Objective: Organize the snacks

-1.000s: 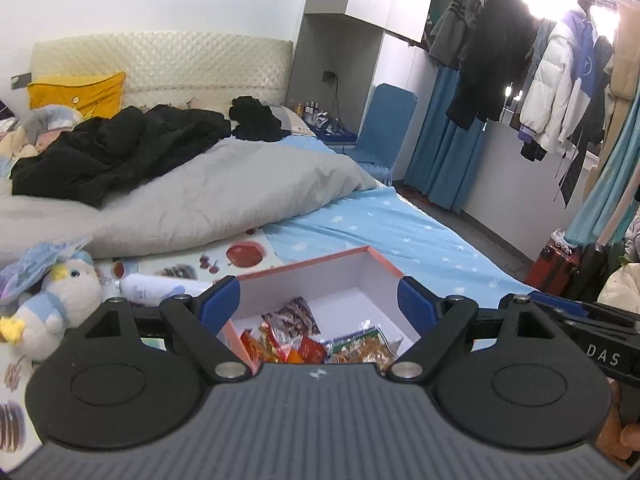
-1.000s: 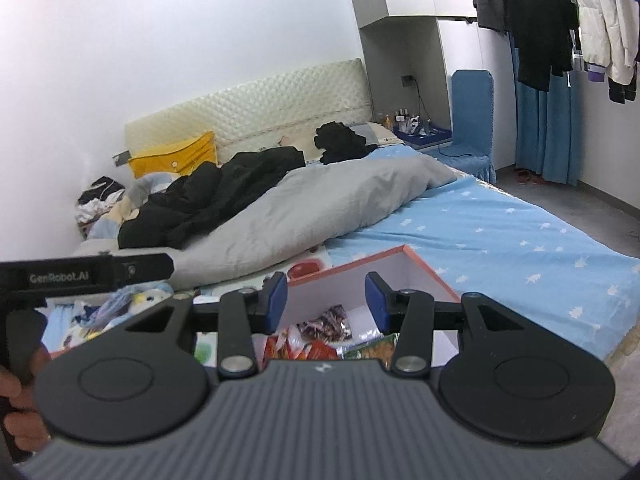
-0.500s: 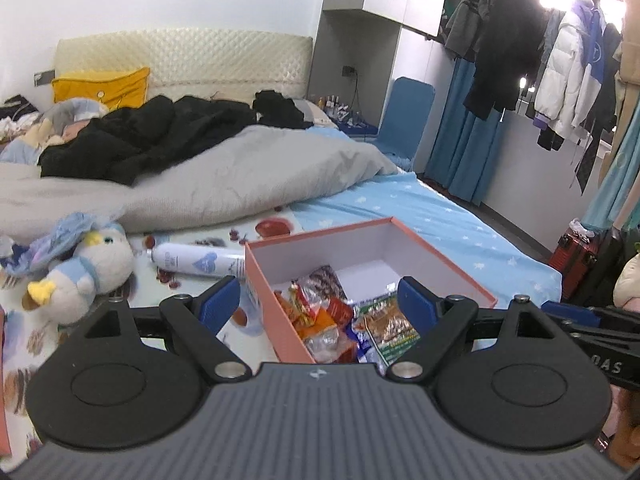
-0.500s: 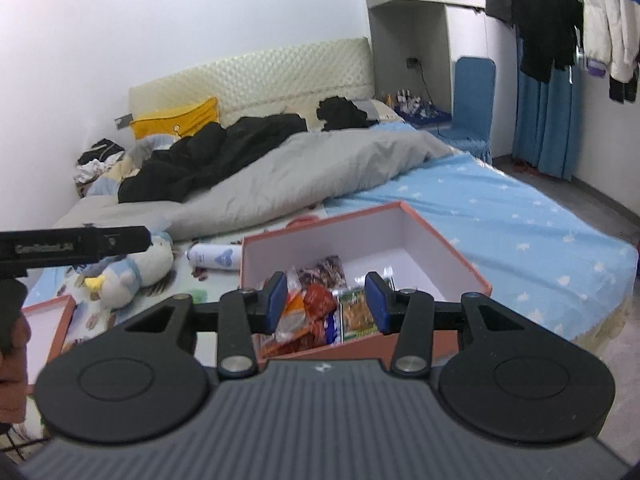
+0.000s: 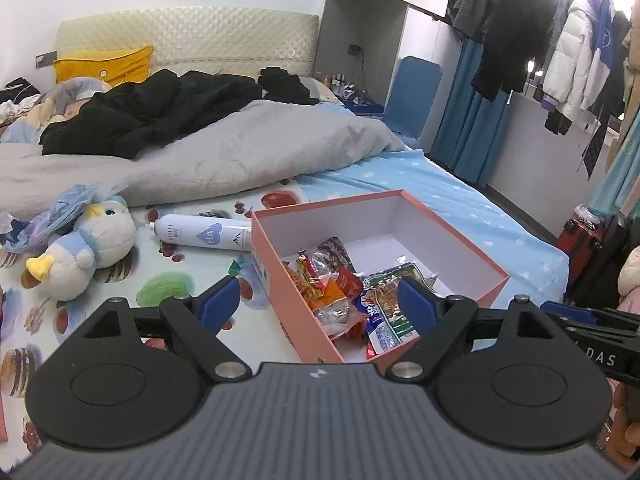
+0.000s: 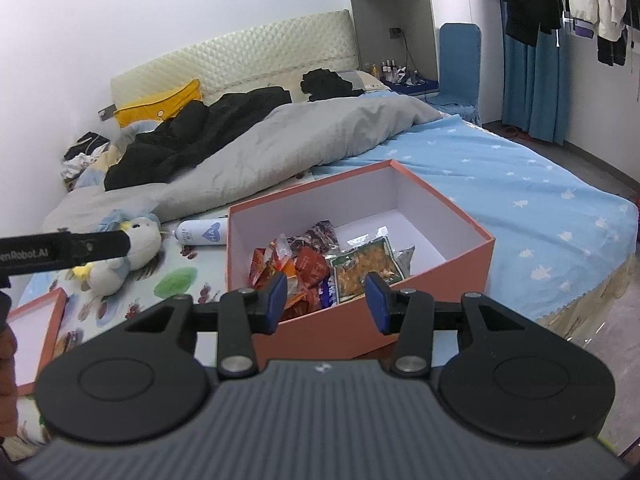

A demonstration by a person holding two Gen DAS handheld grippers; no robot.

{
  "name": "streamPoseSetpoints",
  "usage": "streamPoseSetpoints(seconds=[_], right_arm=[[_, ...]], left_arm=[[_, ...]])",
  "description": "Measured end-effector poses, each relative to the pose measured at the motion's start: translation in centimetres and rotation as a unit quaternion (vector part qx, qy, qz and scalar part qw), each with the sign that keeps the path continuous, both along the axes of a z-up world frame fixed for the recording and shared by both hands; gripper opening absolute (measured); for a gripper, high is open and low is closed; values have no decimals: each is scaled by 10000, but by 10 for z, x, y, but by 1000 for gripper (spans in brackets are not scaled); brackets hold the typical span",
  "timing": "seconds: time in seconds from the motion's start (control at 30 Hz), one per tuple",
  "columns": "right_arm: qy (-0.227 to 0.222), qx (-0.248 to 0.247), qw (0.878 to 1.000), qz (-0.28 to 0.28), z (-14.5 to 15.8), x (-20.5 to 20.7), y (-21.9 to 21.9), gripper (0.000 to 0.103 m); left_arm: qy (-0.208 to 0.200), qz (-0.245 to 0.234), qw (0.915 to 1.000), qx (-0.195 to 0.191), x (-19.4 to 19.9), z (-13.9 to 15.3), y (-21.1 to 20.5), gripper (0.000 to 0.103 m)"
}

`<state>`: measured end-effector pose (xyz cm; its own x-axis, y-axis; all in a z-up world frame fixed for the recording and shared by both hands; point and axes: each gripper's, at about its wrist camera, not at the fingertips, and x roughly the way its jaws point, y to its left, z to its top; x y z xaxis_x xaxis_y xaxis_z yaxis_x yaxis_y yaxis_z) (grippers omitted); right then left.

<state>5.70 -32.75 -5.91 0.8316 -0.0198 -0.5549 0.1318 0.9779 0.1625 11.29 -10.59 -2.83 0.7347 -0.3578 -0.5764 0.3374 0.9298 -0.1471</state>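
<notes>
Both sets of jaws stand apart and hold nothing. Left gripper [image 5: 318,304]: blue-padded fingers spread wide, hovering over the near left corner of the open orange cardboard box with white interior [image 5: 464,240]. Right gripper [image 6: 326,296]: fingers at a moderate gap, narrower than the left, poised above the box's near wall with no pad touching it.

Box position: on the bed, resting partly on the fruit-printed sheet [image 5: 168,284] and partly on the light blue star-patterned sheet [image 6: 520,184]. Contents: a loose pile of snack packets [image 5: 332,284] gathered in the near half; the far half shows bare white floor. Topmost items include orange and red foil sachets and a green-edged clear packet of brownish snack [image 6: 366,268]; printed labels are too small to read.

Outside the box, just beside its left wall, a white cylindrical spray can with a blue heart mark [image 5: 202,234] lies on its side. Farther left lies a white and blue plush penguin toy [image 5: 90,248]. An orange-rimmed flat lid [image 6: 34,336], probably the box's own, sits at the left edge of the right wrist view. A grey quilt [image 5: 224,160] covers the far part of the bed.
</notes>
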Motion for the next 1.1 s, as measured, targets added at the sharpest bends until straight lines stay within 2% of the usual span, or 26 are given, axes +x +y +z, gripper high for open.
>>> streamPoseSetpoints(seconds=[0.1,0.13,0.2,0.23,0.27,0.33,0.53,1.1], right_arm=[[-21,-26,10000,11,4,0,-1,47],[-34,-24,10000,4,5,0,-1,50],[-104,-56,9999,-96,7,-1,-3,68],[-140,-76,9997,-162,7,-1,-4,85],[-177,-90,9995,-225,8,-1,-5,95],[-135,-102,9996,-218,7,0,-7,102],[-108,71,9998,-142,5,2,-10,102],[-123,91,9997,-174,4,2,-10,103]], left_arm=[[268,-72,9993,-258,6,3,1,89],[308,-108,9989,-341,6,4,2,89],[331,-131,9988,-341,7,7,2,96],[320,-115,9988,-353,7,8,2,99],[305,-93,9987,-385,7,9,3,100],[288,-96,9986,-431,6,11,3,103],[275,-36,9995,-165,5,13,-3,103],[224,67,9997,-96,5,12,-4,103]])
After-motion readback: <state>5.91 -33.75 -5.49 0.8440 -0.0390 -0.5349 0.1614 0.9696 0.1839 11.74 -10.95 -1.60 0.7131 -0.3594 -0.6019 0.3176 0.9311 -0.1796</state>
